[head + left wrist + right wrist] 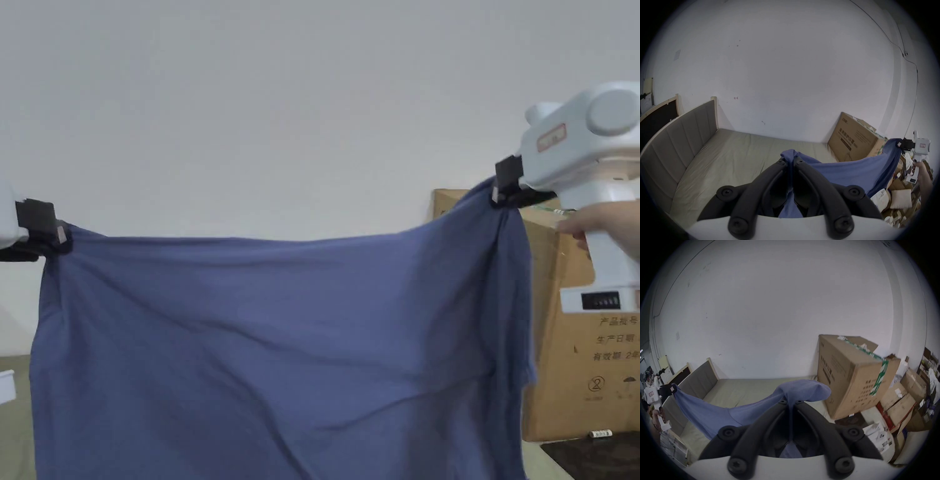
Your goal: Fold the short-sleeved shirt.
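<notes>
The blue shirt [275, 350] hung in the air across the middle of the head view. The left gripper [53, 240], at the left edge, pinched one top corner tight. The right gripper [503, 190], higher at the right edge, pinched the other. To fold well, both should come level and lower the shirt flat onto the bed [730, 151]. A cardboard box [562, 362] stood behind at the right.

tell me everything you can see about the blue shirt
The blue shirt looks like thin, soft knit fabric in a plain muted blue. It hangs spread in the air, held up at two top corners: the left claw and the right claw are each clamped on a bunched bit of cloth. The top edge sags between them, the right end higher. Diagonal creases run down it. Its lower part is out of frame.
</notes>
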Demonstrator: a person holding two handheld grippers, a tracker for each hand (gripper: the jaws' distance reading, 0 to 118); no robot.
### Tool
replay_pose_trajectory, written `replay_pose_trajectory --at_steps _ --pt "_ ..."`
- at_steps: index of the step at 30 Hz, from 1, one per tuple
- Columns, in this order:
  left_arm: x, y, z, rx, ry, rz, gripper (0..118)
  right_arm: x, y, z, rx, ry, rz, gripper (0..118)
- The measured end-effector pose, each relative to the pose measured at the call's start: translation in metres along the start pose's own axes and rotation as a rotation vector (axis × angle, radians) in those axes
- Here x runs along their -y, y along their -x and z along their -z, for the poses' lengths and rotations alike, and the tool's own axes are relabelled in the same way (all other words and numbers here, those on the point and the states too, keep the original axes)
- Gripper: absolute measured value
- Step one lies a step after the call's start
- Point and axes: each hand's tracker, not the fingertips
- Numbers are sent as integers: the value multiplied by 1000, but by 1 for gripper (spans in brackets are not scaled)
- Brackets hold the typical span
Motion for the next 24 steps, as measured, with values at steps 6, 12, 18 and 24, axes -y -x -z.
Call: replay_pose_trajectory --at_steps 6,12,18,24 --pt "-32 -2 51 -18 -47 -26 5 -58 14 46 54 -81 -14 1" --pt "-51 -9 101 -45 -140 -16 5 -97 29 78 186 -235 -109 1" --pt "-37 -25 142 -84 -177 110 5 -82 24 125 243 -259 -129 1" --pt "69 -8 191 -99 2 27 5 73 5 200 197 -49 -89 1"
